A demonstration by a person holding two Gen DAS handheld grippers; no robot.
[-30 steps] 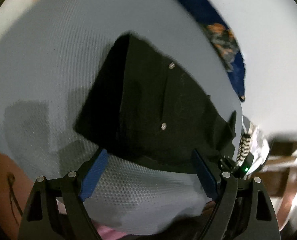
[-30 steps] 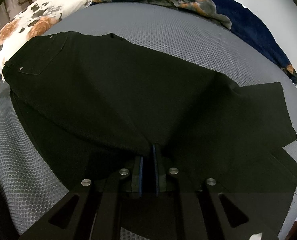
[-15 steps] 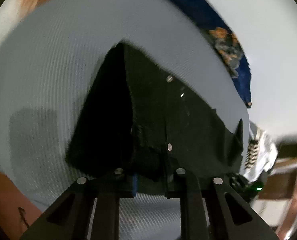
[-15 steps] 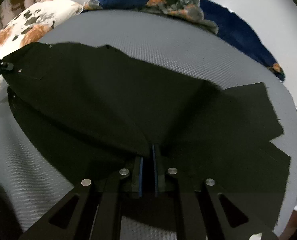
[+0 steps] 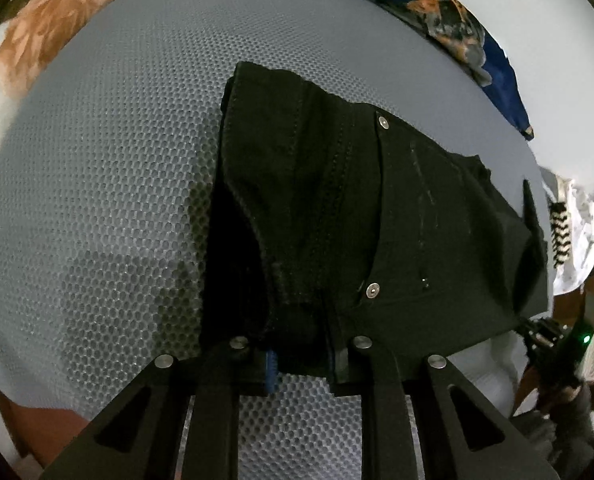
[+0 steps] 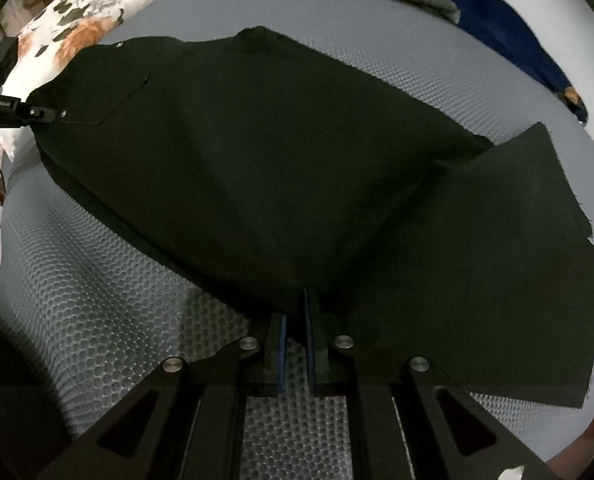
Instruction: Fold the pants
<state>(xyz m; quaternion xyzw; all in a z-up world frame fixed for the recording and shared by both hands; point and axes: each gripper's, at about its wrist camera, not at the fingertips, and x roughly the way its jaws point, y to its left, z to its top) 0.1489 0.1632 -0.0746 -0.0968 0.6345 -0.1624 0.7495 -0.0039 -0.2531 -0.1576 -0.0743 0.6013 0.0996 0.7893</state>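
Black pants [image 6: 277,160] lie spread on a grey mesh mattress [image 5: 97,200], legs pointing right in the right wrist view. My left gripper [image 5: 303,360] pinches the thick waistband corner near a metal rivet [image 5: 373,290]. Its jaws are easing open slightly, with bunched cloth still pressed between the pads. The right wrist view shows that same gripper [image 6: 37,112] at the far left, holding the waist corner raised. My right gripper [image 6: 295,336] is shut on the near folded edge of the pants, around mid-length. The cloth rises in a ridge from it.
A white and orange floral pillow [image 6: 77,20] lies at the mattress's far left. A dark blue floral blanket [image 6: 517,40] runs along the far edge by the white wall. White cloth with a black zigzag strip [image 5: 577,240] lies off the mattress's right end.
My left gripper stood open in front of the waistband, then moved in and closed on it. The waist corner now sits raised. The right gripper shifted a little, still holding the cloth.
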